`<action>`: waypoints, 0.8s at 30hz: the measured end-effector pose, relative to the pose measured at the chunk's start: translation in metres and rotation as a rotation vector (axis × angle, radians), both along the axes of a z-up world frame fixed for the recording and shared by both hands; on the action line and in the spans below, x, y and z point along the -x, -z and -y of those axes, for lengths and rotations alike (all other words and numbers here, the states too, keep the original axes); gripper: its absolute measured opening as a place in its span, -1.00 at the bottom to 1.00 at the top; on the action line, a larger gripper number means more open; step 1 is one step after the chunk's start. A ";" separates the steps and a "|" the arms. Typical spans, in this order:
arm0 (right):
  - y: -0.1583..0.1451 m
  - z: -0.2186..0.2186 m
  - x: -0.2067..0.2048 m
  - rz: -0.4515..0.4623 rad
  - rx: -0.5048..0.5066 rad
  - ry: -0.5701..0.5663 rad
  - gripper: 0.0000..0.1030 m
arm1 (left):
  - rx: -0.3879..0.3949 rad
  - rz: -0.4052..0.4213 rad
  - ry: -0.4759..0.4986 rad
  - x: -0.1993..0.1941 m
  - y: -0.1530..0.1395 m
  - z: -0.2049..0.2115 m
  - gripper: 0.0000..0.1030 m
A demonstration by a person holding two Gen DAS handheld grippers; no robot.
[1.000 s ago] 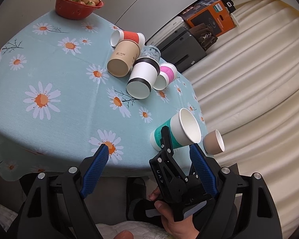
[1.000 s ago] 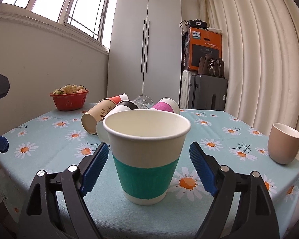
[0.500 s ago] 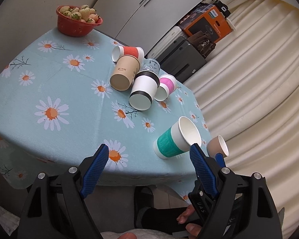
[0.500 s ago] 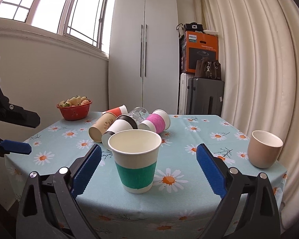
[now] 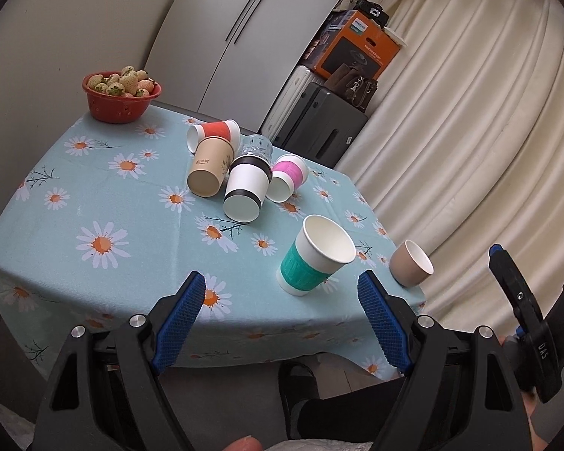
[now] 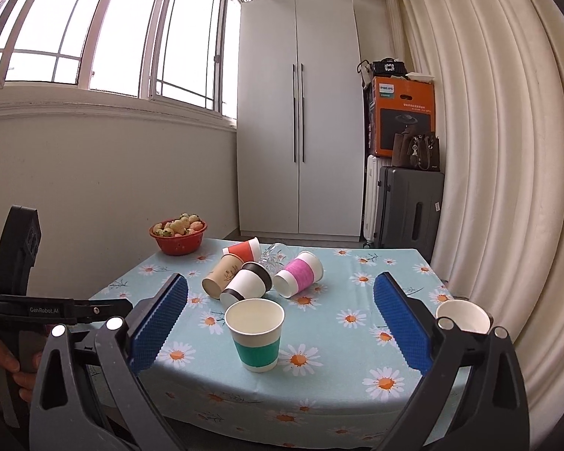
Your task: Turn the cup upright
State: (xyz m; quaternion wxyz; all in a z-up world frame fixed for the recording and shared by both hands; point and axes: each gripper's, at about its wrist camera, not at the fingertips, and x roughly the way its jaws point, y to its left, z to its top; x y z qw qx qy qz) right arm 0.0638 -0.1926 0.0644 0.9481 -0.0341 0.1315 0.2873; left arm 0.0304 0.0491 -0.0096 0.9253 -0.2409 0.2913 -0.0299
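A white paper cup with a teal band (image 5: 314, 261) (image 6: 255, 332) stands upright near the table's front edge. My right gripper (image 6: 280, 323) is open and empty, drawn back off the table in front of that cup. My left gripper (image 5: 284, 321) is open and empty, held above and before the front edge. Behind lie several cups on their sides: a brown one (image 5: 208, 171) (image 6: 222, 274), a white one with black bands (image 5: 246, 189) (image 6: 246, 283), a pink-banded one (image 5: 285, 178) (image 6: 299, 274), a red one (image 5: 214, 133) (image 6: 242, 250) and a clear glass (image 5: 257, 146) (image 6: 274, 255).
A beige cup (image 5: 410, 263) (image 6: 462, 315) stands upright at the right front corner. A red bowl of strawberries (image 5: 122, 97) (image 6: 178, 235) sits at the far left corner. The daisy tablecloth (image 5: 94, 203) hangs over the edges. Suitcases (image 6: 410, 206) and curtains stand behind and to the right.
My right gripper has backed away from the teal-banded cup, which stays standing upright. My left gripper has also pulled back and risen, so the table looks smaller.
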 end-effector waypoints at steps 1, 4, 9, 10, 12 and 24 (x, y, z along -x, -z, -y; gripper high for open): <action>-0.005 0.004 0.001 0.002 0.003 -0.011 0.90 | -0.021 0.004 0.005 0.003 -0.002 0.004 0.58; -0.012 0.014 0.000 -0.038 0.011 -0.033 0.90 | -0.099 0.015 0.017 0.011 -0.006 0.020 0.58; -0.003 0.031 -0.010 -0.152 0.010 -0.032 0.90 | -0.196 0.010 0.039 0.019 -0.009 0.041 0.59; 0.000 0.033 -0.012 -0.174 0.015 -0.033 0.90 | -0.209 0.008 0.044 0.020 -0.009 0.045 0.59; 0.008 0.036 -0.013 -0.198 0.031 -0.025 0.90 | -0.240 0.004 0.050 0.024 -0.009 0.052 0.59; 0.035 0.024 -0.012 -0.244 0.147 -0.049 0.90 | -0.278 0.008 0.051 0.033 -0.005 0.064 0.69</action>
